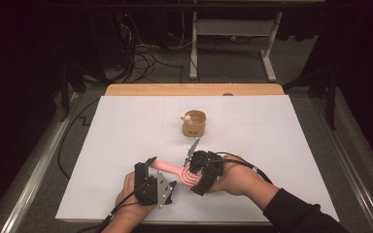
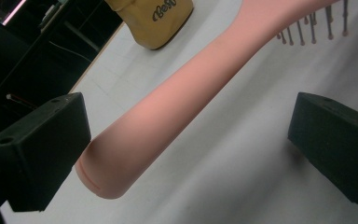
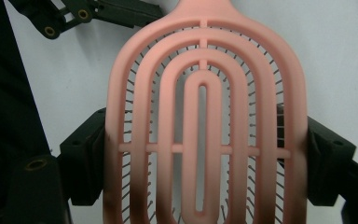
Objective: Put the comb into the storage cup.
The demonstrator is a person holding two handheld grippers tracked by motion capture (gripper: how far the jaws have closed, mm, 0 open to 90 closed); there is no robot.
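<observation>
Pink plastic, a vented hairbrush (image 1: 175,170) lay on the white table (image 1: 272,126) near its front edge, bristles down. The right gripper (image 3: 200,154) had its jaws clamped on the sides of the brush head, whose lower end was cut off in the right gripper view. The left gripper (image 2: 186,149) held its jaws apart around the handle, touching on one side. A tan cup (image 1: 194,123) stood farther back, its contents hard to make out.
</observation>
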